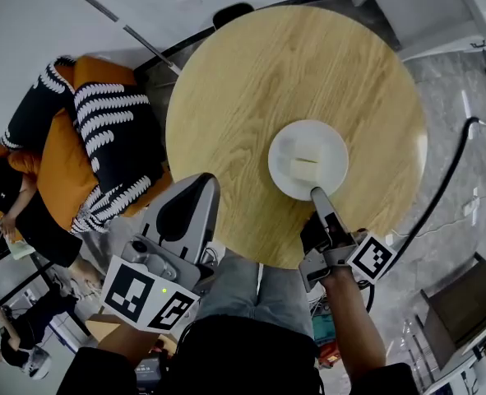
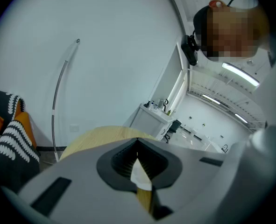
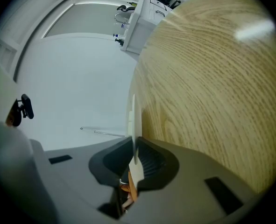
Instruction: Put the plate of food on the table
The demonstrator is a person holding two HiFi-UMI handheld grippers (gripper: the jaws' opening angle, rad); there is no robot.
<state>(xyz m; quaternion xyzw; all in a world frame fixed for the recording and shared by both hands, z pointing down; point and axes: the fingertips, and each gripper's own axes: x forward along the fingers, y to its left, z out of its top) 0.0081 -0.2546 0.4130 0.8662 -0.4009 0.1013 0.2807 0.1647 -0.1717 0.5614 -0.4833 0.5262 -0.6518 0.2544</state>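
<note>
A white plate [image 1: 335, 142] carrying two pale food blocks [image 1: 307, 149] is over the near right part of the round wooden table [image 1: 243, 89]. My right gripper [image 1: 315, 192] is shut on the plate's near rim. In the right gripper view the plate [image 3: 134, 120] shows edge-on between the jaws, close against the tabletop [image 3: 208, 87]; I cannot tell whether it touches. My left gripper [image 1: 201, 181] is held off the table's near left edge, its jaws together with nothing in them [image 2: 138, 146].
Black-and-white striped and orange cushions [image 1: 103, 130] lie left of the table. A dark chair back [image 1: 230, 12] stands at the far side. White furniture [image 1: 423, 15] is at the top right, and a black cable [image 1: 442, 189] runs along the floor to the right.
</note>
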